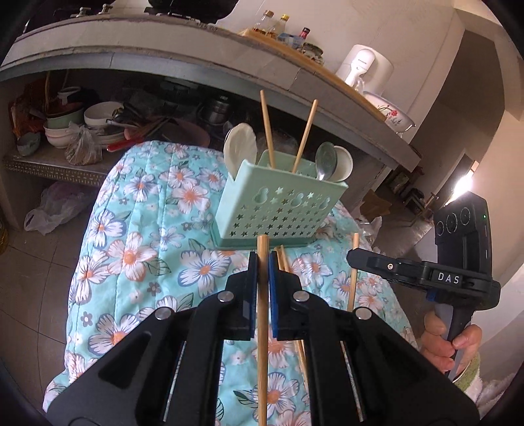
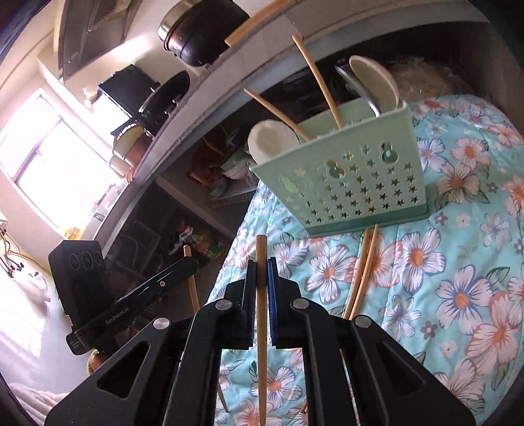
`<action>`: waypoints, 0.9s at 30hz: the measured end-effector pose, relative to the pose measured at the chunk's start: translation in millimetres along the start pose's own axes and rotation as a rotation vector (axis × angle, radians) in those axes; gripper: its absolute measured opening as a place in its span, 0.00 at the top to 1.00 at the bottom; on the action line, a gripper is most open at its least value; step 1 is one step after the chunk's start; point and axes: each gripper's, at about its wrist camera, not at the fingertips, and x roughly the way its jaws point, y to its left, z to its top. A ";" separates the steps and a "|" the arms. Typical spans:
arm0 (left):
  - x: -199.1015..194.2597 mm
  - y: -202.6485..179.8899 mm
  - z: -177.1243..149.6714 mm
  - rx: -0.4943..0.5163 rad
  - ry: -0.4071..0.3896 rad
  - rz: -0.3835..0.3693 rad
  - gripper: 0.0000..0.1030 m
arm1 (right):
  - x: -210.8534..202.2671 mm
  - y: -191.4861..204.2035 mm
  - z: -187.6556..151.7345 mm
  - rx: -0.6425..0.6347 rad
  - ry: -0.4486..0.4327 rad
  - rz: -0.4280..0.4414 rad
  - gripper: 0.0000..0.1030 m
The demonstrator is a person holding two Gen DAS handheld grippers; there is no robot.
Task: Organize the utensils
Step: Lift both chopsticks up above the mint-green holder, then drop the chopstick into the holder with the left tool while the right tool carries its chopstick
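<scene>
A mint-green utensil holder [image 1: 278,209] [image 2: 353,193] with star cut-outs stands on a floral cloth. It holds two wooden chopsticks [image 1: 268,131], white spoons [image 1: 240,144] and a metal spoon [image 1: 326,160]. My left gripper [image 1: 262,259] is shut on a wooden chopstick [image 1: 262,327], just in front of the holder. My right gripper [image 2: 262,265] is shut on another wooden chopstick [image 2: 261,327], in front and left of the holder. The right gripper also shows in the left wrist view [image 1: 352,254], holding its chopstick [image 1: 353,275]. Two loose chopsticks [image 2: 363,272] lie on the cloth by the holder.
The floral cloth [image 1: 137,236] covers a rounded table. Behind it a concrete counter [image 1: 196,52] has a shelf of bowls and pots [image 1: 98,121] below. Bottles [image 1: 281,29] and a white appliance [image 1: 363,68] stand on top. Tiled floor lies to the left.
</scene>
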 end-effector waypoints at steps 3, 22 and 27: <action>-13.6 -12.2 11.4 0.017 -0.045 -0.013 0.94 | -28.9 5.8 7.6 -0.013 -0.067 0.016 0.93; -58.6 -75.0 135.6 0.097 -0.452 -0.115 0.94 | -142.8 -2.6 36.8 -0.048 -0.358 0.036 0.93; -46.2 -76.4 170.8 0.050 -0.542 -0.123 0.94 | -144.7 -13.7 40.6 -0.037 -0.365 0.039 0.93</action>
